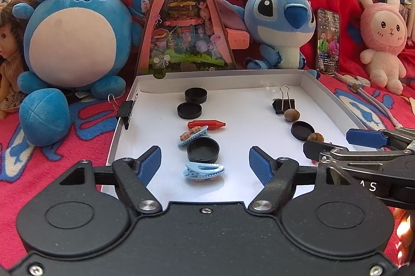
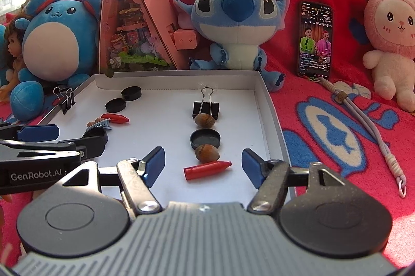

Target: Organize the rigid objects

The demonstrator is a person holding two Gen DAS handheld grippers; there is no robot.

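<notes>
Now both grippers hover spread wide over the tray [image 2: 262,94]: left gripper [image 1: 205,163] above a blue clip [image 1: 204,170], right gripper [image 2: 203,163] around a red cap [image 2: 206,169].

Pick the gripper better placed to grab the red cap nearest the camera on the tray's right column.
Right. The right gripper is open with the red cap lying directly between its fingers. The left gripper is open over the blue hair clip instead.

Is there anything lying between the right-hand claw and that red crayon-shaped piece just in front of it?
Nothing visible does. The red piece lies on the bare white tray between the open right gripper's fingers. A hazelnut sits just beyond it, not in the path.
</notes>
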